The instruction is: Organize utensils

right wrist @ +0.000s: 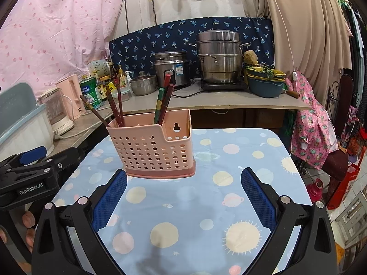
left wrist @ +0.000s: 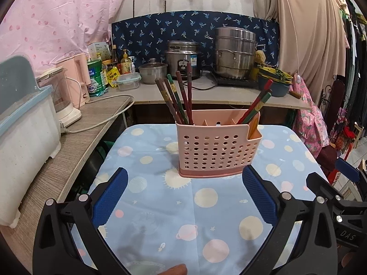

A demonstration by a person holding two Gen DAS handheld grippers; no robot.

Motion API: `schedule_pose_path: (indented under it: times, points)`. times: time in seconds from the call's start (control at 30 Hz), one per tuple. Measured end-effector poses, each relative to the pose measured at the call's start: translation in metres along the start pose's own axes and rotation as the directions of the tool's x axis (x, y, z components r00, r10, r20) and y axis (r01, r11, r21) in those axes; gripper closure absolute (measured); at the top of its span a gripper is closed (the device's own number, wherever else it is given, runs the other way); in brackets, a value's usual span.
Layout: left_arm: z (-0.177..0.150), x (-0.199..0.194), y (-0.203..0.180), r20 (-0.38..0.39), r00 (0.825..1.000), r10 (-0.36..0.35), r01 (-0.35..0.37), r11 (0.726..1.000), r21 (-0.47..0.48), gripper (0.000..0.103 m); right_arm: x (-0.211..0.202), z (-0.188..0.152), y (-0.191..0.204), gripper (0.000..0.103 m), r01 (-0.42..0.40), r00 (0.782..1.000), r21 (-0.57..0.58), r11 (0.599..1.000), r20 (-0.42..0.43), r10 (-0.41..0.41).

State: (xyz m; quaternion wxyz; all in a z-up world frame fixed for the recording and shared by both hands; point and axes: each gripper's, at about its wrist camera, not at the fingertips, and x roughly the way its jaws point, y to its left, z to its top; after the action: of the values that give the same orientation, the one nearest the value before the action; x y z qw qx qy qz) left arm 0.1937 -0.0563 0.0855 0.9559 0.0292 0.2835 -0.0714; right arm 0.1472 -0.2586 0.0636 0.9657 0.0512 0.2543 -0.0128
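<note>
A pink perforated utensil holder stands upright on the blue planet-print tablecloth. Several dark red and green chopsticks lean in its left compartment. A few more chopsticks stand in the right-hand compartment. My left gripper is open just in front of the holder, with nothing between its fingers. My right gripper is open too, holding nothing, with the holder just ahead and to its left.
Behind the table runs a counter with a rice cooker, a steel steamer pot, a small pot, jars and bowls. A white dish box and a kettle stand on the side counter at left. Clothes hang at right.
</note>
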Motion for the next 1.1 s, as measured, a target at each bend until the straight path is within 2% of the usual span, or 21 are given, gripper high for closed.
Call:
schedule_pose_path:
  times: [0.23, 0.43, 0.67, 1.1]
  points:
    - [-0.0006, 0.0027, 0.0034, -0.012, 1.0, -0.022, 0.021, 1.0, -0.013, 0.007, -0.0002, -0.0036, 0.0022, 0.007, 0.006, 1.0, -0.009, 1.0, -0.008, -0.006]
    - [-0.0008, 0.0044, 0.0046, -0.004, 1.0, 0.01, -0.01, 1.0, -0.013, 0.008, 0.0011, -0.0064, 0.0045, 0.007, 0.007, 1.0, -0.013, 1.0, -0.02, -0.007]
    - [0.0, -0.0009, -0.0001, 0.031, 0.999, -0.006, 0.006, 1.0, 0.012, 0.008, 0.0021, -0.0076, 0.0061, 0.007, 0.008, 1.0, -0.024, 1.0, -0.028, -0.009]
    - [-0.0009, 0.0052, 0.0029, 0.025, 1.0, 0.004, -0.004, 1.0, -0.002, 0.008, 0.006, -0.007, 0.007, 0.007, 0.006, 0.999, -0.029, 1.0, -0.037, -0.007]
